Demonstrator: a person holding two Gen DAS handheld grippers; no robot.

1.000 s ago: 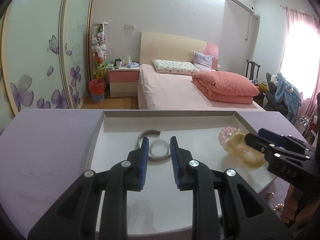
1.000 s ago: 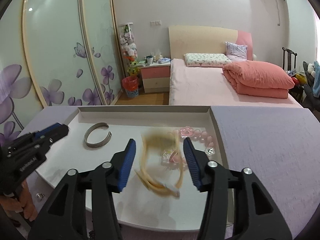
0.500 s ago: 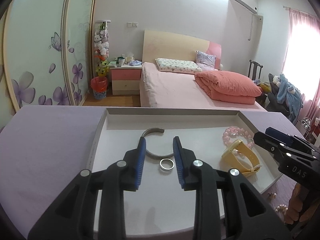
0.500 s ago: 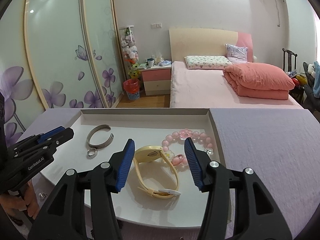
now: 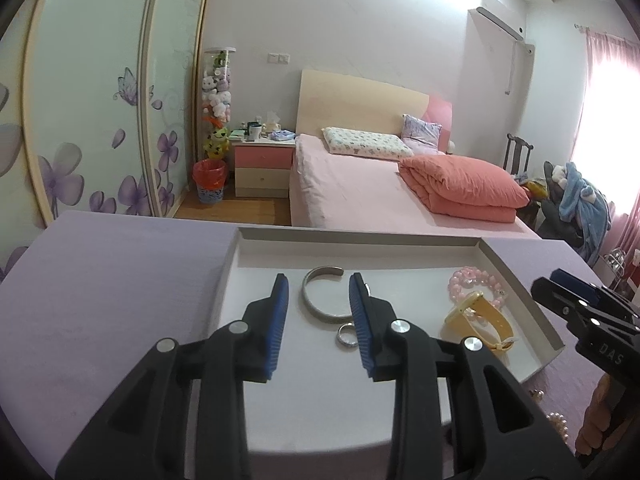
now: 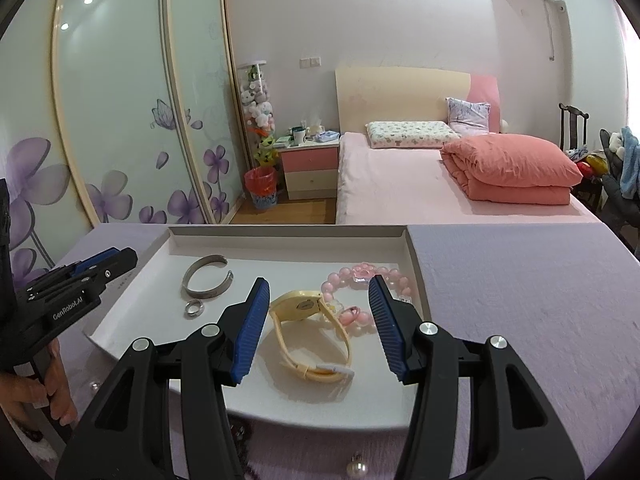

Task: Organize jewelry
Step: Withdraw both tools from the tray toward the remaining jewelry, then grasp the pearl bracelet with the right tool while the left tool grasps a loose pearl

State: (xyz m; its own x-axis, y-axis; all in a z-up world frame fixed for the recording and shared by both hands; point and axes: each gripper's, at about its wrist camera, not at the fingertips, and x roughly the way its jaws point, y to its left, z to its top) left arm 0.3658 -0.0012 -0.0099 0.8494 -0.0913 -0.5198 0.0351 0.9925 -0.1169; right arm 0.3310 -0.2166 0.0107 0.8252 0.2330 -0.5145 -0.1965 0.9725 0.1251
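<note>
A white tray (image 5: 256,256) (image 6: 256,232) lies on a lilac cloth. In it are a silver cuff bangle (image 5: 316,304) (image 6: 200,276), a small silver ring (image 5: 346,336) (image 6: 195,308), a yellow watch (image 5: 480,316) (image 6: 308,320) and a pink bead bracelet (image 5: 472,280) (image 6: 360,276). My left gripper (image 5: 318,320) is open and empty above the tray, near the bangle and ring. My right gripper (image 6: 318,320) is open and empty above the watch. Each gripper shows at the edge of the other's view.
Loose pearls lie on the cloth in front of the tray (image 5: 558,424) (image 6: 358,468). Beyond the table are a pink bed (image 5: 360,192), a nightstand (image 5: 262,168) and a sliding wardrobe with flower prints (image 6: 120,120).
The yellow watch has come to rest in the tray after leaving my right gripper. The silver ring now lies beside the bangle. Both grippers have drawn back and up slightly.
</note>
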